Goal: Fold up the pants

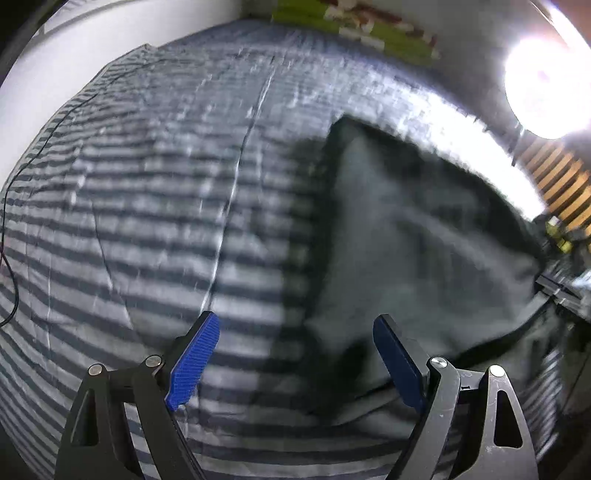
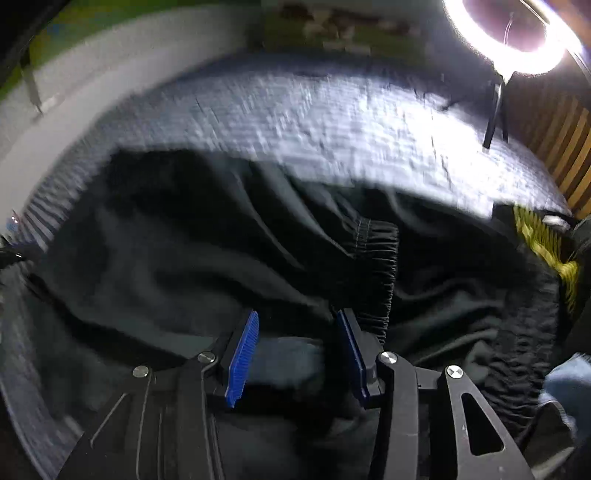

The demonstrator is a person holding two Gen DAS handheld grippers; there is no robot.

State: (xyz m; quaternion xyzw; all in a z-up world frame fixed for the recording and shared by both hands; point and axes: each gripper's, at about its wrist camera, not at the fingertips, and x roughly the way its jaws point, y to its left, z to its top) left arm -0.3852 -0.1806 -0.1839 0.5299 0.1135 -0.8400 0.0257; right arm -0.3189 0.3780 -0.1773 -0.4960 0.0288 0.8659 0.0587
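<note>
Black pants (image 1: 424, 240) lie rumpled on a bed with a grey-and-white striped cover (image 1: 129, 221), in the right half of the left wrist view. My left gripper (image 1: 295, 317) hangs wide open over the pants' left edge, nothing between its blue pads (image 1: 192, 362). In the right wrist view the pants (image 2: 221, 240) fill the middle, with a gathered elastic band (image 2: 376, 266) just right of centre. My right gripper (image 2: 298, 312) stands partly open just above the dark cloth beside that band; its pads press on nothing. Both views are motion-blurred.
A bright ring light (image 2: 513, 33) on a black stand stands at the bed's far right, also glaring in the left wrist view as a ring light (image 1: 546, 85). A thin black cable (image 1: 11, 280) runs along the bed's left side. Wooden slats (image 1: 561, 184) and a yellow-black object (image 2: 546, 243) lie right.
</note>
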